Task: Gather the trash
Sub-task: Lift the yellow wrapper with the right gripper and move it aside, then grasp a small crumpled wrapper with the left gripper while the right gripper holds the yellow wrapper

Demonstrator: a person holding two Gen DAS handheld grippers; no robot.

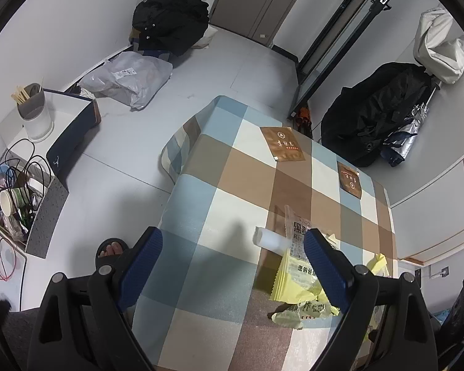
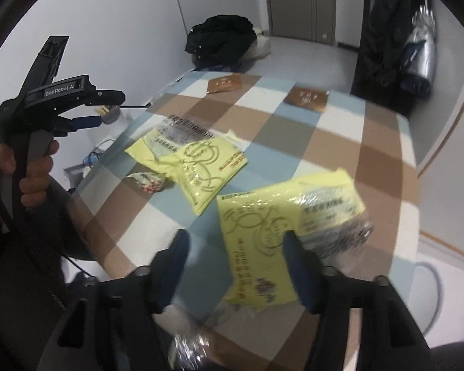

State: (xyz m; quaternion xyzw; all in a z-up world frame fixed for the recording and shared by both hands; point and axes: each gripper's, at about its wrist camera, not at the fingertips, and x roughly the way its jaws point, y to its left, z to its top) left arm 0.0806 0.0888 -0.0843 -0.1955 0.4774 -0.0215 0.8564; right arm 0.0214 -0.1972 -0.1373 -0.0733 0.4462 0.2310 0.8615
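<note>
- Trash lies spread over the checked table (image 2: pixel 383 167); nothing in view shows any of it gathered into a bin yet, so I judge most of the job is left.
- Two yellow wrappers lie near the front: one (image 2: pixel 198 164) mid-table, a second (image 2: pixel 281 232) closer, its near end between the right gripper's fingers.
- Two brown sachets sit at the far end, one (image 1: pixel 282 143) left, one (image 1: pixel 349 179) right, well apart from the yellow pile.
- A small crumpled red-and-white scrap (image 2: pixel 147 181) rests just beside the first wrapper.
- A white roll (image 1: pixel 270 239) lies by the printed clear bag (image 1: pixel 295 232).
- Left gripper (image 1: pixel 232 266): jaws wide, holding nothing, hovering over the table edge with the yellow pile by its right finger.
- Right gripper (image 2: pixel 235 266): jaws apart around the near wrapper; the view is blurred, so I cannot tell whether a pad touches it. No clamp shows.
- A carton of cups and cables (image 1: pixel 18 207) stands on the floor to the left; whether it serves as the bin I cannot tell.
</note>
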